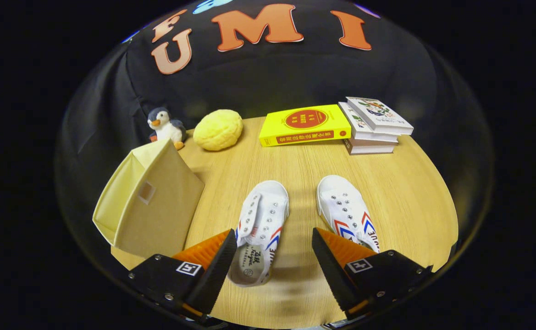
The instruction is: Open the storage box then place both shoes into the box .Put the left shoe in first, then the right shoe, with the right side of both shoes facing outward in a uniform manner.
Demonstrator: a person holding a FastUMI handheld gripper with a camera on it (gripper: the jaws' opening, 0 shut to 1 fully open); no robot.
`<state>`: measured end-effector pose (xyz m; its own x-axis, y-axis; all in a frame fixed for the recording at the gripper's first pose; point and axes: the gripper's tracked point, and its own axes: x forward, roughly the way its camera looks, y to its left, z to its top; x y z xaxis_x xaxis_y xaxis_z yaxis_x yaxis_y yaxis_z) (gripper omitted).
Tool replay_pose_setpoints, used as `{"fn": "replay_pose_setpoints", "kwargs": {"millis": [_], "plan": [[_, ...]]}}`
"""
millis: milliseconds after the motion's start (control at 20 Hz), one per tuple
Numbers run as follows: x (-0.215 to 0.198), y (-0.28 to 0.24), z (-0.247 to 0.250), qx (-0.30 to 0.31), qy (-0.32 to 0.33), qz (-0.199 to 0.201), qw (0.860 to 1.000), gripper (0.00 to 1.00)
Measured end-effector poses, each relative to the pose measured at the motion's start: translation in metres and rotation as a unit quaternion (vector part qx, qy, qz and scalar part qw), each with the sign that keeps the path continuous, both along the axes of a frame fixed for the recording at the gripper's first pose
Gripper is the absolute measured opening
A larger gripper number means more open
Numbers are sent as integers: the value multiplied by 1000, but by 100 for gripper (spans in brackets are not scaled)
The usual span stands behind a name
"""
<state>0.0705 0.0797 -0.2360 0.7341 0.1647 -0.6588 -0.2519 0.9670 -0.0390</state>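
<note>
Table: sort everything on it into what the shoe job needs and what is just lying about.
For the job: storage box, left shoe, right shoe, open gripper.

Lying about: toy penguin, yellow sponge ball, yellow book, stack of books.

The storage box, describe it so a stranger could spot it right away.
On the wooden table, look left of the two white shoes, in front of the penguin toy. The storage box is the pale cream fabric cube beside the open tongs, the table's only boxy cloth thing.
</note>
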Motion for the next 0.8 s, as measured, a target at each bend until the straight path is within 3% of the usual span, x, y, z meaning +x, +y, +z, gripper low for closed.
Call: {"fn": "replay_pose_setpoints", "kwargs": {"millis": [500, 700, 800], "plan": [[3, 8, -67, -26, 135, 10, 990, 94], [4, 17, -83, -36, 160, 18, 986, 77], [2, 27, -86, -22, 173, 24, 984, 60]]}}
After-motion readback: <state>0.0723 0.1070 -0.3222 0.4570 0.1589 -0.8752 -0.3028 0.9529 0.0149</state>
